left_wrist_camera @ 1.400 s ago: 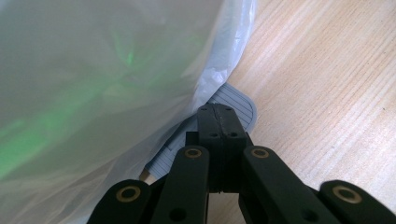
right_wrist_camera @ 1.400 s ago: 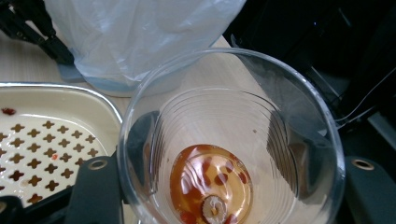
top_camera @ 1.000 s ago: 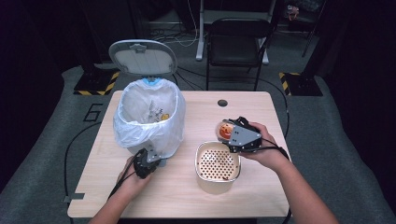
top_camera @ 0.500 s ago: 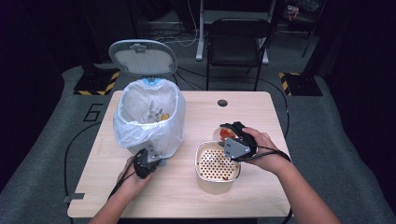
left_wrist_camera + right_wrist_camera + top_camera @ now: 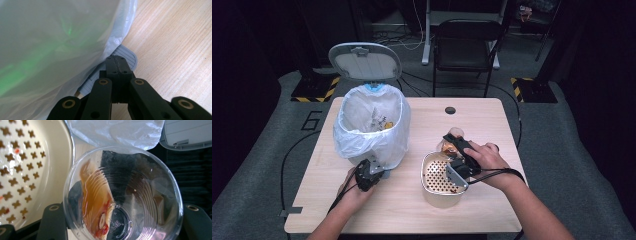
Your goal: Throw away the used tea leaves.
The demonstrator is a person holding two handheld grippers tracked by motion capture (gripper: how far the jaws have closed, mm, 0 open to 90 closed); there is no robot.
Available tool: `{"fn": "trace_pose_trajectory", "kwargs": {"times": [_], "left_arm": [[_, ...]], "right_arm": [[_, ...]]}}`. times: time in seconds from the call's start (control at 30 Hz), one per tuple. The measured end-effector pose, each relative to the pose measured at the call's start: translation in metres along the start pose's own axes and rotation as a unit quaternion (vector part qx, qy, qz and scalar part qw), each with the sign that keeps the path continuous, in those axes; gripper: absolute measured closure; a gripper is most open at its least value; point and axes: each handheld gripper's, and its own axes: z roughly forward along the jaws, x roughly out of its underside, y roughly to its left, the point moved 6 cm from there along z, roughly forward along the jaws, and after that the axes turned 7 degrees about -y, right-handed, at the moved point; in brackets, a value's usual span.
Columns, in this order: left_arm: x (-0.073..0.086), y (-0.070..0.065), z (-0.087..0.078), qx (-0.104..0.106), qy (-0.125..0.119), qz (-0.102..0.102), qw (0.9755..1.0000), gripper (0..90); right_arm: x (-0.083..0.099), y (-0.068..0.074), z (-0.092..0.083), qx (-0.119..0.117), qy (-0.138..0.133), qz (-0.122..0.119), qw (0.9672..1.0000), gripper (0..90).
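Observation:
A clear plastic cup [image 5: 122, 192] with brown liquid and red food scraps lies tilted on its side, and my right gripper [image 5: 125, 220] is shut on it. In the high view this cup [image 5: 446, 145] hangs at the far rim of a cream strainer bowl [image 5: 428, 161], with the right gripper [image 5: 453, 142] over the bowl. My left gripper [image 5: 115, 60] is shut with nothing between its jaws. Its tips rest on the grey ribbed pedal [image 5: 128, 56] of the bin. The left gripper [image 5: 374, 172] sits at the foot of the bin [image 5: 369, 125], whose lid [image 5: 364, 61] stands up.
A white bag [image 5: 50, 37] lines the bin, and scraps lie inside it. The perforated strainer [image 5: 30, 165] has red specks on it. The wooden table [image 5: 492, 125] has a round cable hole [image 5: 450, 110]. A black chair [image 5: 467, 45] stands behind the table.
My right gripper has come down and nearer with the cup, from beside the bowl's far side to over its rim. The left gripper has stayed on the pedal.

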Motion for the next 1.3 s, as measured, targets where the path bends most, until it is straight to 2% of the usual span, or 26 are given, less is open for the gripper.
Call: {"fn": "trace_pose_trajectory", "kwargs": {"times": [0.2, 0.33, 0.37, 0.4, 0.43, 0.5, 0.53, 0.57, 0.6, 0.63, 0.7, 0.77, 0.8, 0.87, 0.93, 0.97, 1.0, 1.03, 1.07, 1.1, 1.13, 1.17, 1.2, 1.23, 1.27, 1.3], "left_arm": [[0.0, -0.001, 0.0, -0.001, -0.001, -0.004, 1.0, 90.0], [0.0, 0.0, 0.0, 0.0, 0.0, 0.001, 1.0, 90.0], [0.0, 0.0, 0.0, 0.0, 0.0, 0.0, 1.0, 90.0], [0.0, 0.0, 0.0, 0.0, 0.0, 0.001, 1.0, 90.0], [0.0, 0.0, 0.0, 0.0, 0.0, 0.001, 1.0, 90.0], [0.0, 0.0, 0.0, 0.0, 0.0, 0.001, 1.0, 90.0], [0.0, 0.0, 0.0, 0.0, 0.0, 0.001, 1.0, 90.0], [0.0, 0.0, 0.0, 0.0, 0.0, 0.001, 1.0, 90.0], [0.0, 0.0, 0.0, 0.0, 0.0, 0.001, 1.0, 90.0], [0.0, 0.0, 0.0, 0.0, 0.0, 0.001, 1.0, 90.0], [0.0, 0.0, 0.0, -0.001, -0.001, 0.001, 1.0, 90.0], [0.0, 0.0, 0.0, -0.001, -0.001, 0.001, 1.0, 90.0], [0.0, 0.0, 0.0, 0.001, 0.0, 0.0, 1.0, 90.0], [0.0, 0.0, 0.0, -0.001, 0.0, 0.001, 1.0, 90.0], [0.0, 0.0, 0.0, -0.001, 0.0, 0.0, 1.0, 90.0], [0.0, 0.0, 0.0, -0.001, 0.0, 0.001, 1.0, 90.0], [0.0, 0.0, 0.0, 0.0, 0.0, 0.001, 1.0, 90.0], [0.0, 0.0, 0.0, 0.0, 0.0, 0.001, 1.0, 90.0], [0.0, 0.0, 0.0, 0.0, 0.0, 0.0, 1.0, 90.0], [0.0, 0.0, 0.0, 0.0, 0.0, 0.0, 1.0, 90.0], [0.0, 0.0, 0.0, 0.0, 0.0, 0.0, 1.0, 90.0], [0.0, 0.0, 0.0, 0.0, 0.0, 0.0, 1.0, 90.0], [0.0, 0.0, 0.0, 0.001, 0.0, -0.002, 1.0, 90.0], [0.0, 0.0, 0.0, 0.001, 0.0, -0.002, 1.0, 90.0], [0.0, 0.0, 0.0, 0.001, 0.0, -0.002, 1.0, 90.0], [0.0, 0.0, 0.0, 0.001, 0.0, -0.002, 1.0, 90.0]], "right_arm": [[-0.003, 0.007, 0.001, 0.003, 0.013, -0.062, 0.998, 37.7], [-0.008, 0.014, 0.002, 0.004, 0.021, -0.122, 0.9923, 38.0], [-0.009, 0.015, 0.002, 0.008, 0.022, -0.146, 0.989, 38.1], [-0.012, 0.019, 0.002, 0.004, 0.031, -0.186, 0.9821, 38.3], [-0.012, 0.019, 0.002, 0.004, 0.031, -0.186, 0.9821, 38.3], [-0.014, 0.023, 0.001, 0.01, 0.038, -0.223, 0.9741, 38.6], [-0.012, 0.031, 0.002, 0.0, 0.043, -0.217, 0.9751, 38.7], [-0.013, 0.032, 0.001, -0.009, 0.045, -0.249, 0.9674, 38.8], [-0.013, 0.032, 0.0, -0.008, 0.046, -0.267, 0.9626, 38.8], [-0.015, 0.03, 0.0, 0.002, 0.046, -0.303, 0.952, 38.9], [-0.016, 0.027, -0.002, 0.026, 0.05, -0.325, 0.9442, 38.9], [-0.017, 0.027, -0.005, 0.028, 0.046, -0.315, 0.9475, 38.8], [-0.018, 0.027, -0.004, 0.046, 0.039, -0.307, 0.9499, 38.8], [-0.018, 0.025, -0.006, 0.029, 0.048, -0.328, 0.9431, 38.8], [-0.018, 0.03, -0.006, 0.048, 0.049, -0.292, 0.954, 38.7], [-0.021, 0.027, -0.005, 0.027, 0.044, -0.333, 0.9416, 38.7], [-0.02, 0.029, -0.005, 0.031, 0.04, -0.323, 0.9451, 38.7], [-0.02, 0.029, -0.005, 0.031, 0.04, -0.323, 0.9451, 38.7], [-0.02, 0.034, -0.004, 0.064, 0.033, -0.258, 0.9635, 38.7], [-0.02, 0.034, -0.004, 0.064, 0.033, -0.258, 0.9635, 38.7], [-0.02, 0.028, -0.005, 0.027, 0.044, -0.325, 0.9443, 38.7], [-0.02, 0.028, -0.005, 0.027, 0.044, -0.325, 0.9443, 38.7], [-0.018, 0.03, -0.006, 0.036, 0.049, -0.299, 0.9523, 38.6], [-0.019, 0.029, -0.006, 0.043, 0.044, -0.297, 0.953, 38.6], [-0.02, 0.028, -0.006, 0.042, 0.044, -0.301, 0.9518, 38.6], [-0.021, 0.026, -0.006, 0.026, 0.041, -0.329, 0.9431, 38.6]]}}
